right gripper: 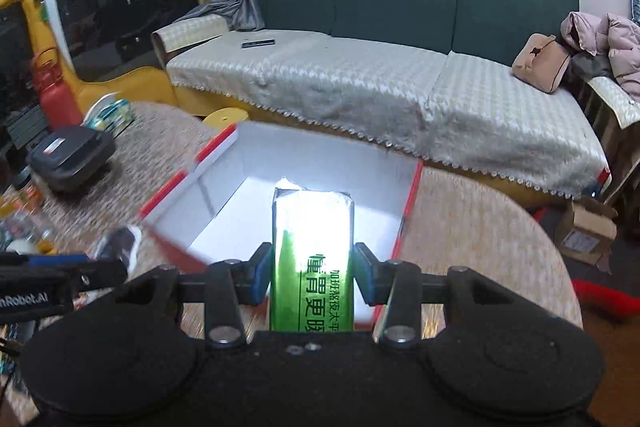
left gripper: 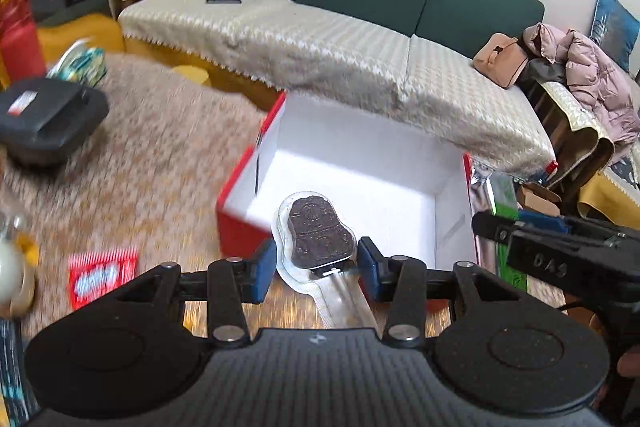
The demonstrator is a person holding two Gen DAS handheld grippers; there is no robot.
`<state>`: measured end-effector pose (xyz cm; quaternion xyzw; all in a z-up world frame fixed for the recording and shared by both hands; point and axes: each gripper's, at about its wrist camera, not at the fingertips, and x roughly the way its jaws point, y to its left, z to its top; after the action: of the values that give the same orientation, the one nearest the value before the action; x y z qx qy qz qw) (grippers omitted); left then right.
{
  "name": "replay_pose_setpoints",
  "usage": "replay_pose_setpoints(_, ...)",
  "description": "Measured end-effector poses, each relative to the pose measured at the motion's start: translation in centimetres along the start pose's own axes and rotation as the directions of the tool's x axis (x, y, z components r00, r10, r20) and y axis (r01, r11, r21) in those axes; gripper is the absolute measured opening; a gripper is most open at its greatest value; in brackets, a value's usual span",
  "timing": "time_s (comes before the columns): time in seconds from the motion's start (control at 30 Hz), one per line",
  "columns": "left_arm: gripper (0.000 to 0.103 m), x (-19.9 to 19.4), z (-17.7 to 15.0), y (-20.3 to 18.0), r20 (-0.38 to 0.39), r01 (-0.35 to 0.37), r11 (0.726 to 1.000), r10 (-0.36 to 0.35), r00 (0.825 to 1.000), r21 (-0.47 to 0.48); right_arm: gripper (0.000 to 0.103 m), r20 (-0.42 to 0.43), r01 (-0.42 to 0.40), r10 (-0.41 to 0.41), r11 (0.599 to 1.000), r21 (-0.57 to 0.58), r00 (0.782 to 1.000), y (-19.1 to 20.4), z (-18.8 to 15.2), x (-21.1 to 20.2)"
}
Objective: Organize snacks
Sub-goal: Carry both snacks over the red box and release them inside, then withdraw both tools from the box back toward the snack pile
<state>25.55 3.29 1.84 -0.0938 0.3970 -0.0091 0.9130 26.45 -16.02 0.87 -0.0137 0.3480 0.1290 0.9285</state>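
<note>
- The left claw (left gripper: 317, 269) grips a clear-wrapped chocolate bar (left gripper: 320, 237) by its lower end, blue pads on either side of the wrapper.
- The bar hangs over the near-left corner of the box (left gripper: 240, 223), a red box with a white inside.
- The right claw (right gripper: 312, 273) grips a green pack (right gripper: 312, 259), pads pressed to its two sides; its upper half glares white in the light.
- The pack stands over the near side of the box, in the right wrist view.
- The box sits on the tabletop (left gripper: 160, 163), near the edge that faces the sofa (left gripper: 320, 39).
- A red snack packet (left gripper: 100, 277) lies flat on the tabletop, left of the box and apart from it.
- A black case (left gripper: 48, 119) rests farther left on the tabletop.
</note>
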Motion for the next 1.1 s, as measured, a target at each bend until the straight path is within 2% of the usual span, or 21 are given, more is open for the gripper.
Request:
replay_pose_setpoints(0.17, 0.043, 4.0, 3.6, -1.2, 0.011, -0.014, 0.999, 0.013, 1.0, 0.049, 0.042, -0.016, 0.023, -0.022, 0.999, 0.026, 1.0, -1.2, 2.3, 3.9)
replay_pose_setpoints(0.33, 0.043, 8.1, 4.7, -2.0, -0.011, -0.035, 0.995, 0.036, 0.999, 0.097, 0.042, -0.056, 0.024, -0.023, 1.0, 0.013, 0.998, -1.4, 3.1, 7.8)
replay_pose_setpoints(0.47, 0.043, 11.0, 4.6, -1.9, -0.044, -0.059, 0.992, 0.064, 0.997, 0.113, 0.042, -0.095, 0.015, -0.015, 1.0, -0.005, 0.995, -1.3, 2.6, 10.3)
replay_pose_setpoints(0.73, 0.043, 15.2, 2.8, -2.3, -0.126, -0.107, 0.973, 0.135, 0.983, 0.205, 0.042, -0.17, -0.005, -0.011, 0.996, -0.094, 0.985, 0.1, 0.5, 13.6)
replay_pose_setpoints(0.97, 0.042, 16.4, 1.9, -2.0, -0.177, -0.112, 0.969, 0.152, 0.972, 0.219, 0.042, -0.209, -0.015, -0.006, 0.995, -0.101, 0.978, 0.0, 0.2, 14.8)
replay_pose_setpoints(1.1, 0.042, 16.1, 1.8, -1.9, -0.173, -0.101, 0.974, 0.137, 0.975, 0.204, 0.042, -0.203, -0.025, 0.008, 0.996, -0.083, 0.979, -0.6, 0.2, 14.3)
